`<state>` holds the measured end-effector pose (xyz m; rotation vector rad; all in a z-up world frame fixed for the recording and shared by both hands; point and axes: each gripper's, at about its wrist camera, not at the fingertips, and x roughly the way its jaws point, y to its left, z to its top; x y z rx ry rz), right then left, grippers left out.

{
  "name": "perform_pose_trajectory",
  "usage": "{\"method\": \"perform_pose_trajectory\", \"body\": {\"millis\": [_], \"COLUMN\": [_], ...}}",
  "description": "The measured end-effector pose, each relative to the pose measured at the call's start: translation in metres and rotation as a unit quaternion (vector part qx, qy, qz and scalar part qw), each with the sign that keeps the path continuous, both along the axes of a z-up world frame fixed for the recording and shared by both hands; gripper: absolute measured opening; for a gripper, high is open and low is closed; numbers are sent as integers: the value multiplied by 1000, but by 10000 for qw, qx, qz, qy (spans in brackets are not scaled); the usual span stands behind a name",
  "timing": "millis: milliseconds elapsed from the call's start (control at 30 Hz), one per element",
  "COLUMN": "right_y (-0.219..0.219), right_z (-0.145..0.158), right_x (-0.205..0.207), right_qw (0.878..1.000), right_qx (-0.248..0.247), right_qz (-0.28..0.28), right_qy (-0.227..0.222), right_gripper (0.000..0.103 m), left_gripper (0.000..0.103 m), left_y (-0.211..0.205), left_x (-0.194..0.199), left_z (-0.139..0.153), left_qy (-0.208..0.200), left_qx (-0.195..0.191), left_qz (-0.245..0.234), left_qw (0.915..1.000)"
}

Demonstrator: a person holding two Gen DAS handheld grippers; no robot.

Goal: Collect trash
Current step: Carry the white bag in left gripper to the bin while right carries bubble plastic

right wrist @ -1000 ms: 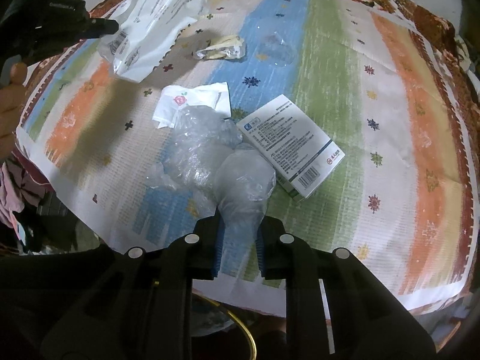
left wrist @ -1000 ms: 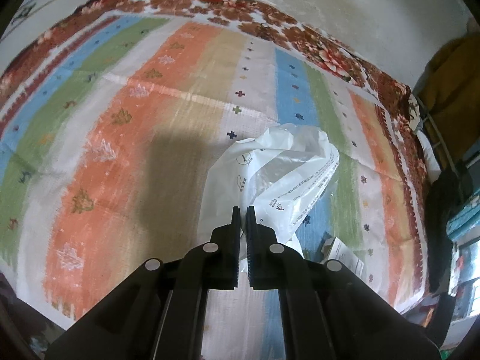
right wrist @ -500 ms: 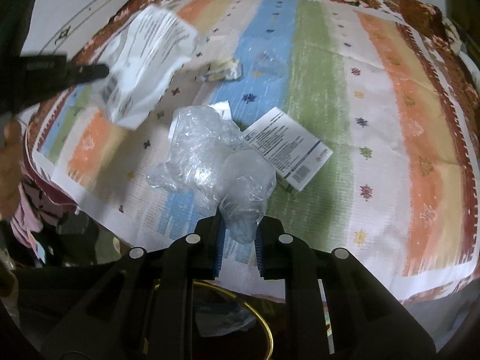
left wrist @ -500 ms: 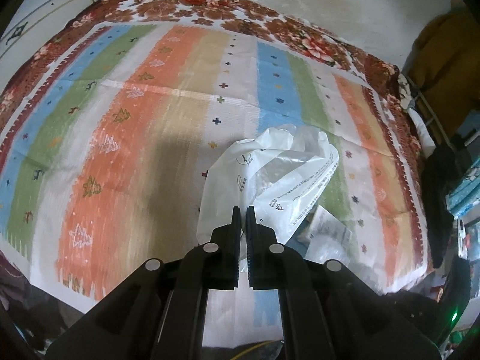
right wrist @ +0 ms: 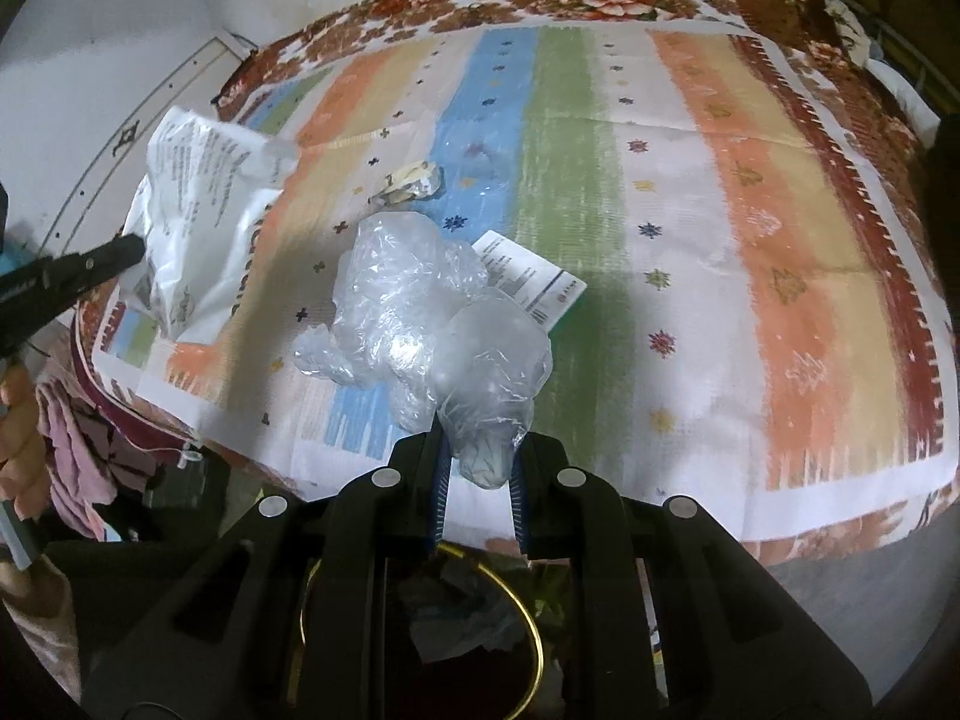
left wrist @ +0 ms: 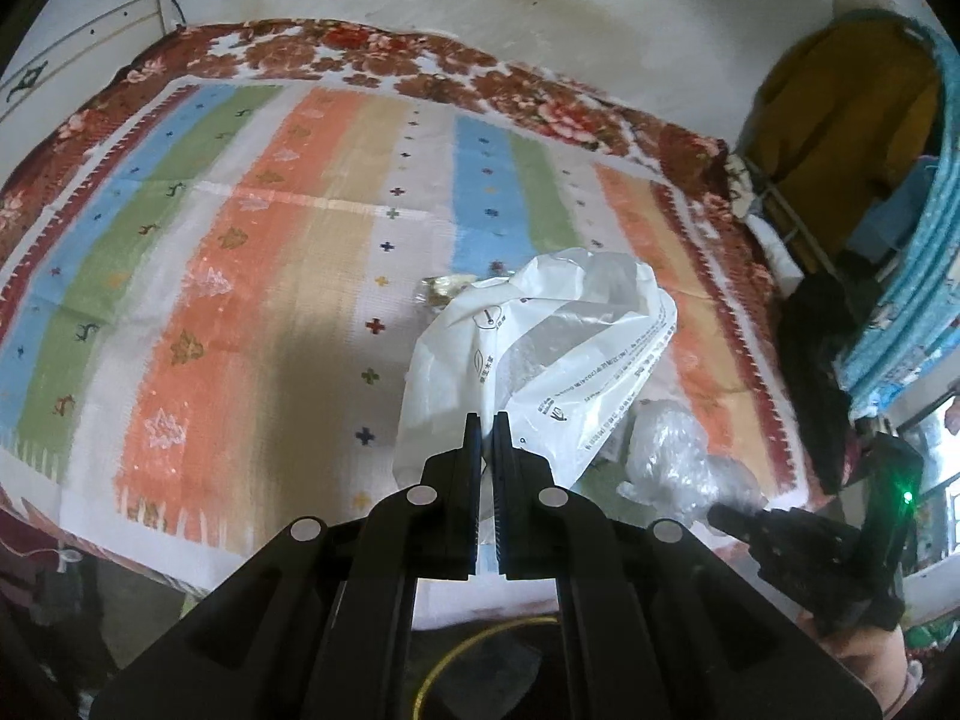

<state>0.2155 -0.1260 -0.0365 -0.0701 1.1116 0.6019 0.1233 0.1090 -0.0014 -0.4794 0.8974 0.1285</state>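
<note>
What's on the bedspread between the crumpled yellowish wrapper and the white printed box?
Bare striped bedspread, in the right wrist view, between wrapper and box.

A: Woven bed cover: stripes of blue, green, orange, tan and white, dotted with small dark crosses and star motifs; dark red toothed border.

B: Floral blanket beneath: brown-red blooms on white. Crinkled white plastic bag: black printed text and round icons.

A: Crumpled clear plastic film: colourless, glossy. Flat white carton: dark fine print, a red mark.

B: Black left gripper; black right gripper, blue pads.
</note>
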Motion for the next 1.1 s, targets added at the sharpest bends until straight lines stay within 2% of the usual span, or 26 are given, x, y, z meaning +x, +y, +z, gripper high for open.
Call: {"method": "perform_pose_trajectory", "body": {"millis": [133, 300, 767, 1100], "right_y": [-14, -23, -37, -48], "right_z": [8, 12, 26, 19], "right_x": [-14, -30, -72, -108], "right_qw": [9999, 9993, 9978, 9969], "right_qx": [79, -76, 239, 322], "right_qz": [-78, -54, -11, -59], "right_qy": [-106, -352, -614, -711], "right_gripper": [16, 16, 16, 16], "left_gripper": [3, 3, 3, 3], "left_y": [-9, -21, -49, -64], "left_x": [-12, -28, -83, -111], "left_z": [1, 1, -12, -16], "left_qy": [-67, -147, -309, -451], "left_qx": [-149, -223, -507, -595], "left_qz": [-94, -160, -283, -501], "left_qw": [9998, 9995, 9978, 9960]}}
